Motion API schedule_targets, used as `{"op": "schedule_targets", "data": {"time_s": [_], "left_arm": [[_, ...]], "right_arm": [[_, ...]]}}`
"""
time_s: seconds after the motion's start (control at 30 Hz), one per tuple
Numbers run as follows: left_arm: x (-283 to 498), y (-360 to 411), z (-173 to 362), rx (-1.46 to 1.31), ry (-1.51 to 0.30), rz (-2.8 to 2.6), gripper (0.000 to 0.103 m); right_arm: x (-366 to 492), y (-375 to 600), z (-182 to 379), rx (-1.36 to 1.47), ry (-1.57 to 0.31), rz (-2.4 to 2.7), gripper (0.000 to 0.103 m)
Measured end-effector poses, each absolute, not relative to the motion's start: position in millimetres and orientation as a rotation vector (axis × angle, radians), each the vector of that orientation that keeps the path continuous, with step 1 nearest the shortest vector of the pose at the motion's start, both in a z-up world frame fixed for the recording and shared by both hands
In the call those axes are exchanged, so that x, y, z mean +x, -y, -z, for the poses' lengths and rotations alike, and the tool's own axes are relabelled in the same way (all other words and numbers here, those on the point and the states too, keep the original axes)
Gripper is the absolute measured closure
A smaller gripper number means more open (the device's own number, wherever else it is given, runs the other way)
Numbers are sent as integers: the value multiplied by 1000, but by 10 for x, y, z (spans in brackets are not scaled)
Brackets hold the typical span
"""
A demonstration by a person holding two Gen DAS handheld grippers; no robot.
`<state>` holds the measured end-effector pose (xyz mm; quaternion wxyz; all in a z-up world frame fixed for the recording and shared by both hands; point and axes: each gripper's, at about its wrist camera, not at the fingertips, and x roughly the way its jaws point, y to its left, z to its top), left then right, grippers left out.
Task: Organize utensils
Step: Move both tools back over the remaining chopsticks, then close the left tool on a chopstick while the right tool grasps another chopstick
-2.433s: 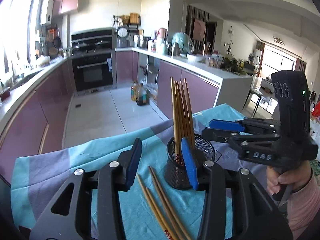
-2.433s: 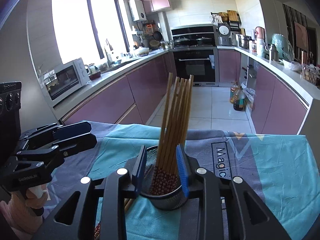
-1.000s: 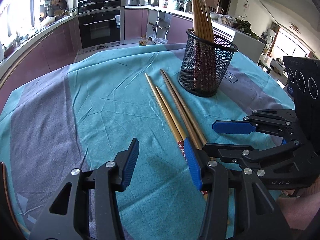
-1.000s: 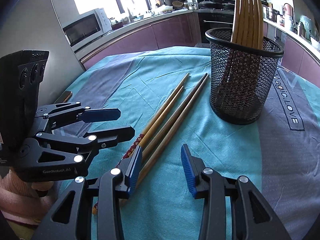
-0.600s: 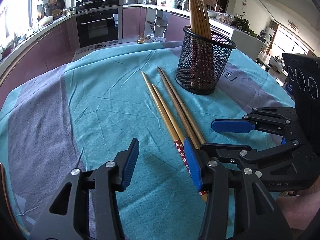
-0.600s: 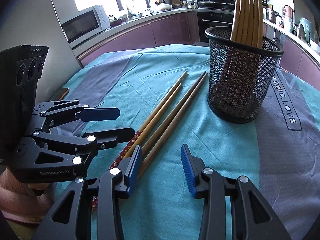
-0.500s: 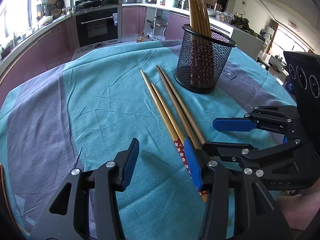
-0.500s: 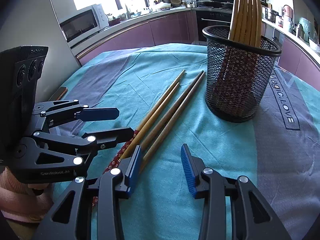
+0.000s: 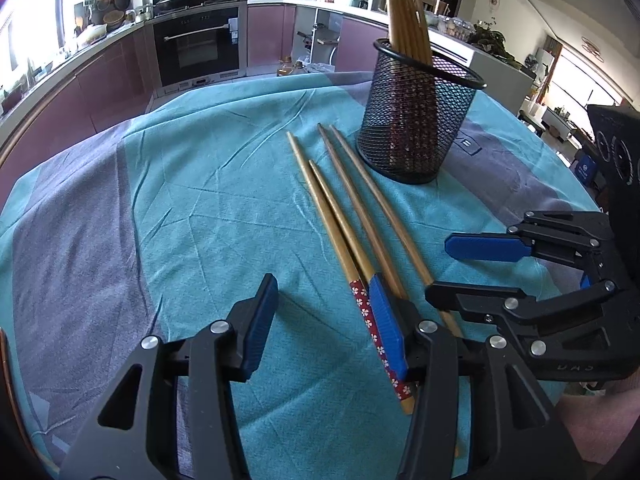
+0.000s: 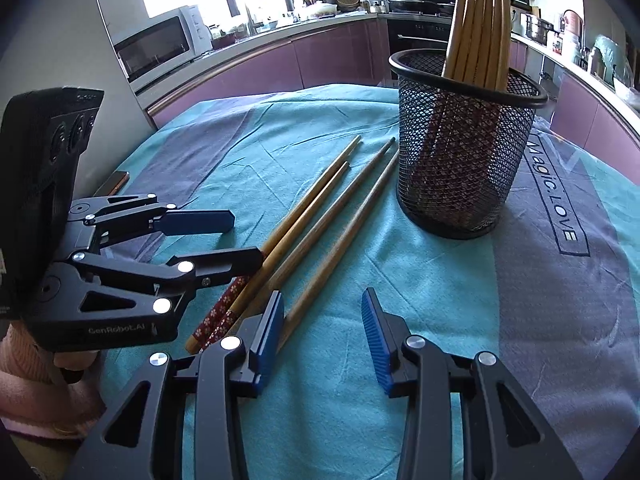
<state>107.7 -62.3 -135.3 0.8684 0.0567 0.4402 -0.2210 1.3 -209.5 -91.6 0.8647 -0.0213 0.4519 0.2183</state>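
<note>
Though mesh, holder [image 10: 460, 160] with chopsticks [image 10: 482, 24]

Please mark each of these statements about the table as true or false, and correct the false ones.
1. Four chopsticks lie on the cloth. True.
2. The mesh holder lies on its side and is empty. False: it stands upright with several chopsticks in it.
3. The left gripper is shut on a chopstick. False: its jaws stand apart and hold nothing; one pad is just over the patterned ends of the loose chopsticks.
4. The right gripper holds nothing. True.
5. The loose chopsticks lie beside the holder, their thin ends pointing toward it. True.
6. The tablecloth is plain red. False: it is teal with grey-purple bands and printed lettering.
</note>
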Motion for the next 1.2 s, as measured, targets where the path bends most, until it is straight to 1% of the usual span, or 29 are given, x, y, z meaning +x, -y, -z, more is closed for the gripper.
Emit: {"op": "schedule_targets", "data": {"time_s": [0.07,0.13,0.2,0.23,0.3,0.37,0.73,0.8,0.87,0.9,0.93,0.97,1.0,1.07,1.2], "left_arm": [[1090,637,1361,129,-923,452,55],[1092,661,1366,142,-922,441,57],[1093,669,1370,151,-921,422,64],[1097,662,1368,149,-922,416,65],[1107,632,1368,137,-926,412,70],[1132,605,1358,114,-935,415,73],[1329,784,1341,160,-924,406,73],[1377,799,1364,158,-934,404,76],[1411,810,1377,155,-934,399,79],[1421,810,1374,152,-935,396,82],[1431,808,1377,148,-936,396,85],[1440,800,1377,138,-938,395,90],[1446,791,1380,130,-941,394,93],[1450,771,1380,115,-942,390,95],[1414,728,1370,90,-941,383,95]], "right_arm": [[7,2092,913,-45,-947,-456,65],[6,2087,914,-49,-946,-455,65],[0,2081,916,-53,-945,-453,65],[-2,2085,913,-57,-945,-450,65],[6,2072,915,-59,-947,-448,65],[18,2067,912,-61,-948,-445,65],[308,2023,942,-22,-933,-402,67],[356,2009,951,-19,-928,-395,68],[385,2002,957,-15,-925,-390,73],[393,2006,958,-11,-924,-387,75],[402,2019,960,0,-925,-387,79],[407,2040,963,19,-928,-393,83],[413,2042,965,30,-930,-396,84],[406,2077,971,66,-935,-411,91],[383,2136,979,113,-935,-410,92]]}}
